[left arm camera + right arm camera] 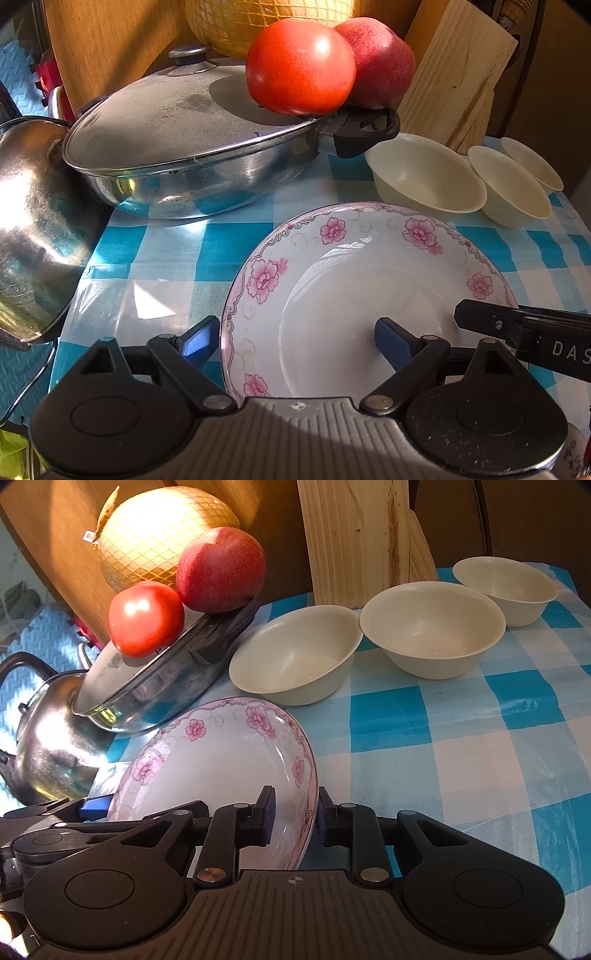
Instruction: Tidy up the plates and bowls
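A white plate with pink flowers (369,295) (221,760) lies on the blue checked tablecloth (166,254). My left gripper (295,339) is open, its fingers astride the plate's left rim, one pad outside and one over the well. My right gripper (295,819) straddles the plate's right rim with a gap on each side, so it is open; it also shows in the left wrist view (524,328). The plate looks tilted up in the right wrist view. Three cream bowls (299,657) (432,627) (506,583) stand in a row behind, also seen in the left wrist view (424,173).
A lidded steel pan (192,147) stands at the back left with a tomato (299,66) and an apple (380,59) on it. A steel kettle (33,221) is at the left edge. A netted pomelo (159,535) and wooden boards (354,535) lean at the back.
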A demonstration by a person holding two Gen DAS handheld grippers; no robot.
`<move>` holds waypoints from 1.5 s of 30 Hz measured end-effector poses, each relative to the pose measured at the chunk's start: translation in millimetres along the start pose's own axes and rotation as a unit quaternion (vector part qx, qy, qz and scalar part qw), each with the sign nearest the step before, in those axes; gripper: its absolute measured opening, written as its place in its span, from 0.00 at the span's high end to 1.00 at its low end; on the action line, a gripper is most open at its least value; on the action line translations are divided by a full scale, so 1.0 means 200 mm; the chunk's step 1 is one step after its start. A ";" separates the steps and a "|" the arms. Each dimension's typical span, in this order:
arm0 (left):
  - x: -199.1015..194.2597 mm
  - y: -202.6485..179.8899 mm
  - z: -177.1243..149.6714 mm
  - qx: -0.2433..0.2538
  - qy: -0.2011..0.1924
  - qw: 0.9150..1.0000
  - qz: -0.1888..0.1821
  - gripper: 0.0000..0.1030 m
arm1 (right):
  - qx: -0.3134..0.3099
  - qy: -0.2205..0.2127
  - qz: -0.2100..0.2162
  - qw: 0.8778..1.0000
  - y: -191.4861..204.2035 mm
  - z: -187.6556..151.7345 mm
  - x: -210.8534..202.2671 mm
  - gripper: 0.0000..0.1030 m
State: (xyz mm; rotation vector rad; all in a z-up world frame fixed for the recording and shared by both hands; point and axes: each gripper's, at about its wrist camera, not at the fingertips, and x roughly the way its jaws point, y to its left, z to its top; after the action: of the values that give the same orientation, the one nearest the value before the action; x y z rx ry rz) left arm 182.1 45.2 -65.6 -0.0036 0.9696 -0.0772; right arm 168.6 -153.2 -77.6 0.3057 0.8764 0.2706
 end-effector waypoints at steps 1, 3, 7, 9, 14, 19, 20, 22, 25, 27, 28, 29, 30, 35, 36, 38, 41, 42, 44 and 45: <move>0.01 0.01 0.00 -0.007 0.003 1.000 -0.003 0.17 | -0.002 -0.001 0.000 1.000 0.00 0.00 0.00 0.70; 0.02 0.02 0.01 -0.014 0.005 1.000 -0.007 0.17 | 0.006 0.000 0.004 1.000 -0.01 0.00 0.00 0.68; 0.02 -0.01 0.01 -0.014 0.006 1.000 -0.016 0.19 | 0.002 -0.003 0.003 1.000 -0.02 0.00 0.00 0.68; 0.01 -0.01 0.00 -0.019 0.007 1.000 -0.015 0.19 | -0.008 -0.005 -0.001 1.000 0.00 -0.01 0.00 0.70; 0.01 0.00 0.01 -0.022 0.004 1.000 -0.016 0.20 | 0.003 -0.007 -0.002 1.000 0.00 0.00 -0.01 0.73; -0.04 -0.03 0.00 -0.003 -0.013 1.000 -0.013 0.20 | 0.001 -0.012 0.001 1.000 0.01 0.00 -0.03 0.73; -0.04 -0.03 0.00 -0.001 -0.015 1.000 -0.013 0.20 | 0.001 -0.014 0.000 1.000 0.01 0.00 -0.04 0.73; -0.05 -0.03 0.00 0.000 -0.018 1.000 -0.013 0.20 | 0.005 -0.017 0.001 1.000 0.00 0.01 -0.05 0.74; -0.07 -0.03 0.00 0.000 -0.022 1.000 -0.014 0.20 | 0.005 -0.019 0.002 1.000 0.00 0.00 -0.06 0.74; -0.08 -0.03 0.00 0.002 -0.024 1.000 -0.017 0.20 | 0.002 -0.019 0.002 1.000 0.01 0.00 -0.07 0.73; -0.09 -0.03 -0.01 0.003 -0.025 1.000 -0.019 0.20 | 0.001 -0.019 0.002 1.000 0.01 0.00 -0.08 0.73; -0.09 -0.03 -0.01 0.004 -0.026 0.999 -0.020 0.20 | 0.001 -0.020 0.003 1.000 0.01 -0.01 -0.08 0.73; -0.10 -0.04 -0.01 0.005 -0.027 0.999 -0.022 0.20 | -0.001 -0.021 0.003 1.000 0.01 -0.01 -0.09 0.74; -0.14 -0.06 -0.03 0.014 -0.036 0.999 -0.025 0.20 | -0.002 -0.028 0.002 1.000 0.00 -0.01 -0.13 0.73; -0.15 -0.06 -0.03 0.015 -0.039 0.999 -0.026 0.20 | -0.002 -0.029 0.003 1.000 0.00 -0.02 -0.14 0.74; -0.16 -0.07 -0.04 0.017 -0.041 0.999 -0.028 0.20 | -0.002 -0.031 0.003 1.000 0.00 -0.03 -0.16 0.74; -0.19 -0.08 -0.06 0.020 -0.045 0.998 -0.033 0.20 | -0.004 -0.034 0.003 0.999 0.00 -0.05 -0.20 0.74; -0.19 -0.08 -0.06 0.021 -0.046 0.998 -0.035 0.20 | -0.004 -0.034 0.004 0.999 0.00 -0.05 -0.21 0.74; -0.21 -0.10 -0.07 0.024 -0.047 0.998 -0.040 0.20 | -0.004 -0.037 0.004 0.999 0.00 -0.07 -0.23 0.74; -0.22 -0.11 -0.08 0.026 -0.050 0.998 -0.042 0.20 | -0.004 -0.039 0.005 0.999 0.00 -0.07 -0.25 0.74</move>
State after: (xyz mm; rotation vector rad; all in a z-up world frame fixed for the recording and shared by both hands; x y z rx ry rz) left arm 142.5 27.6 -36.8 0.0001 0.8679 -0.1789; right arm 126.2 -168.5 -51.0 0.3105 0.7974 0.2690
